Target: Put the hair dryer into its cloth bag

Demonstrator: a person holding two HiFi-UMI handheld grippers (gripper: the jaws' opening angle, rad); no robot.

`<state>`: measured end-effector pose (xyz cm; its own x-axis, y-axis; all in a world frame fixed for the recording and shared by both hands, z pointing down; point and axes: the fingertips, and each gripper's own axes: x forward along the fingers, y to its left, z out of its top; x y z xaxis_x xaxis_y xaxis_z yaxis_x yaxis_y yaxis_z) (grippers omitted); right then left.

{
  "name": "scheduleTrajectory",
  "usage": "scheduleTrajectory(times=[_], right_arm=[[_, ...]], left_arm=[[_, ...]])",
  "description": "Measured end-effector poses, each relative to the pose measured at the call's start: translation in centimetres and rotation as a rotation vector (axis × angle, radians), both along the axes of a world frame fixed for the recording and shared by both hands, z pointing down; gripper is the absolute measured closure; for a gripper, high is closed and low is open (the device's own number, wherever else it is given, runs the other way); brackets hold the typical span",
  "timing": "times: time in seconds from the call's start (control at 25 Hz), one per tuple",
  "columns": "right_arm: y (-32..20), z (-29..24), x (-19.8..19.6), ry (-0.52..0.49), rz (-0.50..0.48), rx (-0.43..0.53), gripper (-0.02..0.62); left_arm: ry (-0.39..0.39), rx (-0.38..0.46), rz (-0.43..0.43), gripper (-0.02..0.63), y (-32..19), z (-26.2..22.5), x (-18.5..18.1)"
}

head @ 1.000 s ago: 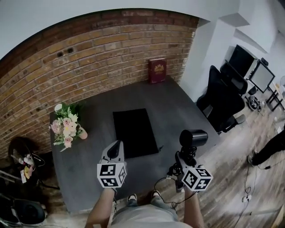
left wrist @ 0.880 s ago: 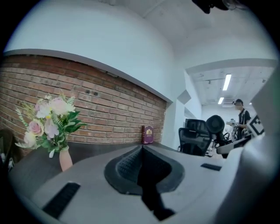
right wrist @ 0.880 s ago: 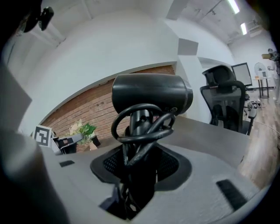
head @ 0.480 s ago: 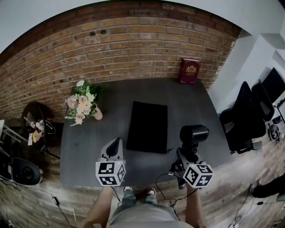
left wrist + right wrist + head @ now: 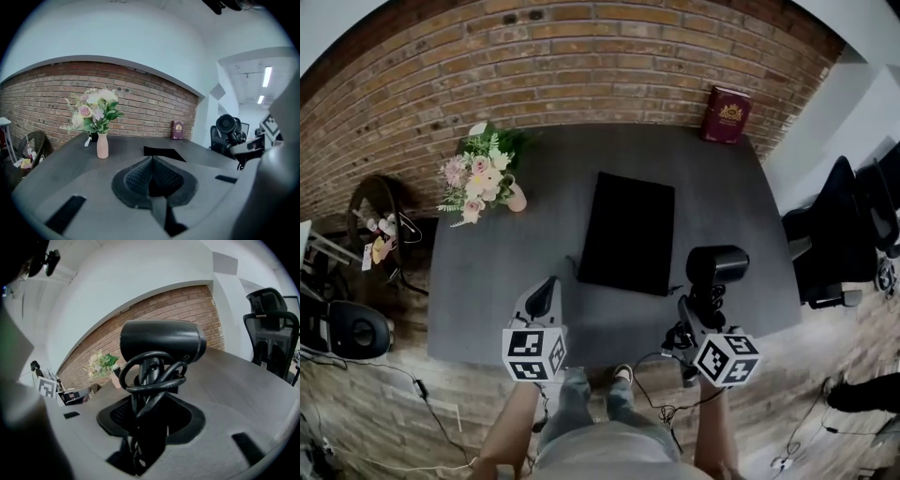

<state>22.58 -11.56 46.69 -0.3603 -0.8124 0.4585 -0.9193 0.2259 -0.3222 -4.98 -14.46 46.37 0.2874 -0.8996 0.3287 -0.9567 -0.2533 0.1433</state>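
Now the right gripper [image 5: 703,311] is clamped on the handle of the black hair dryer [image 5: 717,265], with the black cord looped around this handle. It holds the dryer in the air over the near right part of the grey table [image 5: 506,281]. The dryer is just to the right of the flat black cloth bag [image 5: 628,232] and not touching it. The left gripper [image 5: 546,292] has its jaws fully together, with nothing between them.

I think the left gripper should open and lift one edge of the bag mouth before the dryer comes closer. Which end of the bag is the mouth, I cannot tell.

The handle points back into the right jaws. The barrel lies across them, roughly left to right. The bag's long side runs away from the person, toward the brick wall [image 5: 581,66].
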Motion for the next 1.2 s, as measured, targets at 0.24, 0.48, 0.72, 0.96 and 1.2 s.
scheduleTrajectory(times=[0.24,0.48,0.72,0.96,1.2], right_arm=[[1.9,3.9,-0.6,-0.003,0.002,-0.087,0.425],[3.6,6.9,-0.4,-0.003,0.032,-0.148,0.425],[4.8,8.1,0.0,-0.016,0.082,-0.173,0.425],[5.7,8.8,0.3,-0.027,0.131,-0.189,0.425],[6.2,9.4,0.6,-0.044,0.177,-0.199,0.425]], left_arm=[[0.002,-0.088,0.026,0.600,0.3,5.4,0.3],[-0.013,-0.135,0.090,0.600,0.4,9.3,1.1],[-0.079,-0.148,0.178,0.598,0.0,10.8,2.3],[-0.120,-0.163,0.292,0.598,-0.8,11.4,3.5],[-0.219,-0.170,0.438,0.515,-1.5,12.4,4.5]])
